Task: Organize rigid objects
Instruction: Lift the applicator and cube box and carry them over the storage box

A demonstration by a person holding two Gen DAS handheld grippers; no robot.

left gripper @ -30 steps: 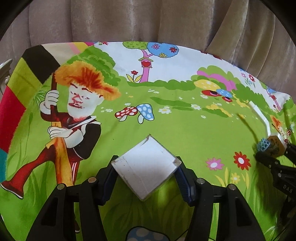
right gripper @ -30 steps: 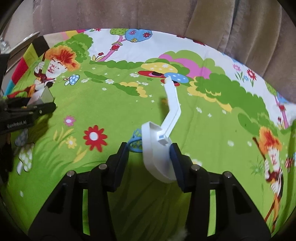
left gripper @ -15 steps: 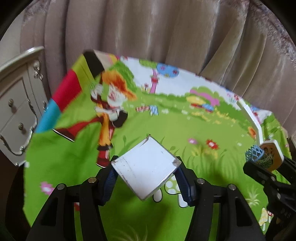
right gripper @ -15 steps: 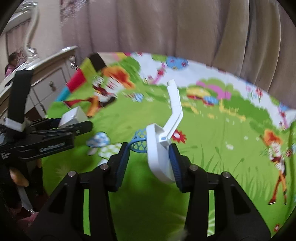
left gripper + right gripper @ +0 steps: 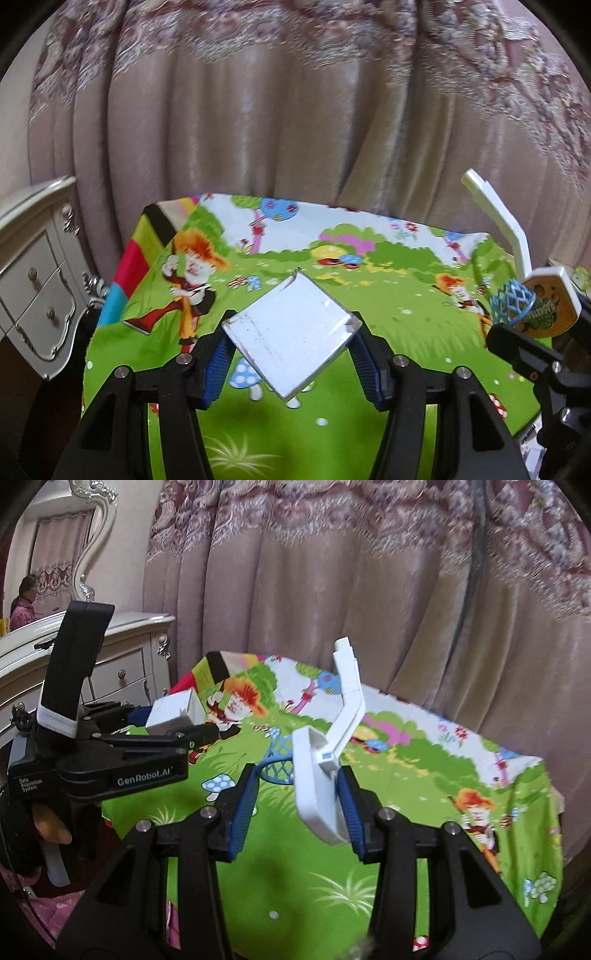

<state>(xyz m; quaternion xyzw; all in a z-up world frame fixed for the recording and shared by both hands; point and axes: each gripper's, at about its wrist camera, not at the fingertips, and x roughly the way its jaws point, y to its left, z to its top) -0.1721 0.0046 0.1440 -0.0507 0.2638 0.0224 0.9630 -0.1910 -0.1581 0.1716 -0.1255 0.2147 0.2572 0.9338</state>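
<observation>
My left gripper [image 5: 291,354] is shut on a small white box [image 5: 291,332], held by two opposite corners high above the cartoon-print cloth [image 5: 332,424]. The same box [image 5: 173,712] shows in the right wrist view, in the left gripper [image 5: 184,723] at the left. My right gripper [image 5: 297,797] is shut on a white toy basketball hoop [image 5: 317,790] with a blue net [image 5: 277,760] and a long bent white arm [image 5: 351,698]. From the left wrist view the hoop's orange backboard [image 5: 550,306] and the right gripper [image 5: 524,339] sit at the right edge.
A green cartoon cloth covers the table [image 5: 406,849] below both grippers. Heavy beige curtains [image 5: 258,110] hang behind it. A white chest of drawers [image 5: 33,288] stands at the left, with a mirror [image 5: 48,554] above it that reflects a person. A hand [image 5: 48,819] holds the left gripper.
Both grippers have risen and pulled back from the cloth, each with its object still held. The table looks smaller and farther, and the curtains and drawers have come into view.
</observation>
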